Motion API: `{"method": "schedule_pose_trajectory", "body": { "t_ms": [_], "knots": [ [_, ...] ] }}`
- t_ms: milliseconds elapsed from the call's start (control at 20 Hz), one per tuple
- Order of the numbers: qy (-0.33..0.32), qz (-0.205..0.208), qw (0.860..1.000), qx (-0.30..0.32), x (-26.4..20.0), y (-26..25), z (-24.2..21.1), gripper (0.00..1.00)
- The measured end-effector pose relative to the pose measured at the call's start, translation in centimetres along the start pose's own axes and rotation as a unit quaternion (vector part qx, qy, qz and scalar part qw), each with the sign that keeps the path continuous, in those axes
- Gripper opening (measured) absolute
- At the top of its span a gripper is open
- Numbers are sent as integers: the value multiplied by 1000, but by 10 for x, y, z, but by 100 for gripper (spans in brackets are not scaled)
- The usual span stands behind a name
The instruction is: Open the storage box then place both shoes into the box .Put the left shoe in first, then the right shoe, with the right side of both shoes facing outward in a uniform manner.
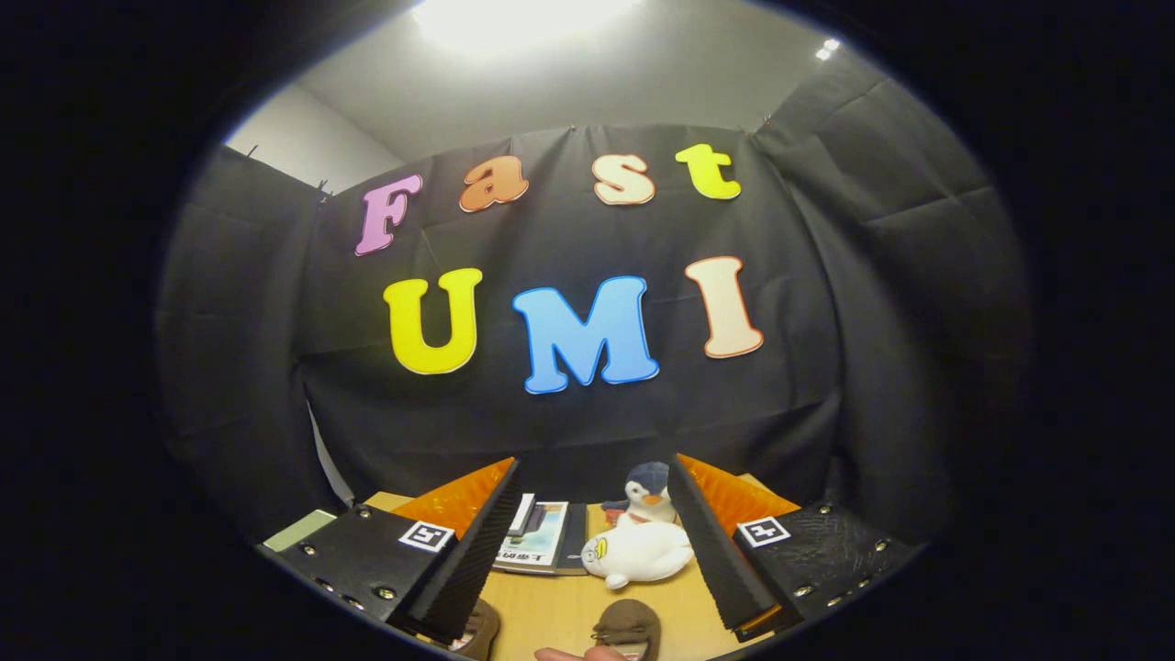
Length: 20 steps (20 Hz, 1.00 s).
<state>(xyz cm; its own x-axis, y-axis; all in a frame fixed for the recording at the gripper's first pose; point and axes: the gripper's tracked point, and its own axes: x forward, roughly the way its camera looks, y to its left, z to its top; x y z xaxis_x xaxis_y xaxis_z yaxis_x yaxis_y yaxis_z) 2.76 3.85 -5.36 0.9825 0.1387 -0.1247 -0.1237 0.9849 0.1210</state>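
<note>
Gripper (597, 551) is hanging high over the table (551, 610), tilted up toward the booth wall; its fingers are standing wide apart and holding nothing.

Left to right along the bottom of the gripper view:
- A brown shoe (477, 629) is peeking out just beside the base of the left finger, partly hidden by it; too little is showing to tell its long axis or whether it is the left or right shoe.
- A fingertip (578, 654) of a person is showing at the very near edge of the table, between the two shoes.
- A second brown shoe (629, 624) is lying between the fingers, close in and low, its opening seeming to face the camera.
- Farther on, books (542, 537) are lying flat between the fingers, with a white plush duck (638, 554) beside them and a small plush penguin (647, 487) behind the duck, near the right finger.

The storage box is not something I can pick out here.

Judgement: both shoes are sitting below and nearer than the fingertips, so the gripper is pointing over them. The coming move is hinging on pitching down and drawing back; the task looks barely begun.
</note>
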Motion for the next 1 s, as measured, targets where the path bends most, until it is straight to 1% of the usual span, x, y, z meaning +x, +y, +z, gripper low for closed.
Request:
{"method": "schedule_pose_trajectory", "body": {
  "t_ms": [150, 250, 400, 500, 600, 700, 800, 850, 950, 1000],
  "knots": [
    [41, 58, 997, 33, 9, 33, -29, 97],
    [73, 104, 990, 59, 13, 59, -49, 97],
    [135, 172, 971, 101, 16, 103, -87, 97],
    [176, 209, 954, 126, 17, 127, -110, 97],
    [217, 241, 932, 163, 14, 151, -134, 96],
    [258, 271, 906, 199, 9, 176, -156, 96],
    [309, 296, 872, 239, 6, 198, -184, 96],
    [332, 309, 852, 261, 2, 209, -196, 96],
    [364, 326, 826, 280, -2, 227, -216, 96],
    [377, 332, 817, 283, -4, 234, -224, 96]
  ]
}}
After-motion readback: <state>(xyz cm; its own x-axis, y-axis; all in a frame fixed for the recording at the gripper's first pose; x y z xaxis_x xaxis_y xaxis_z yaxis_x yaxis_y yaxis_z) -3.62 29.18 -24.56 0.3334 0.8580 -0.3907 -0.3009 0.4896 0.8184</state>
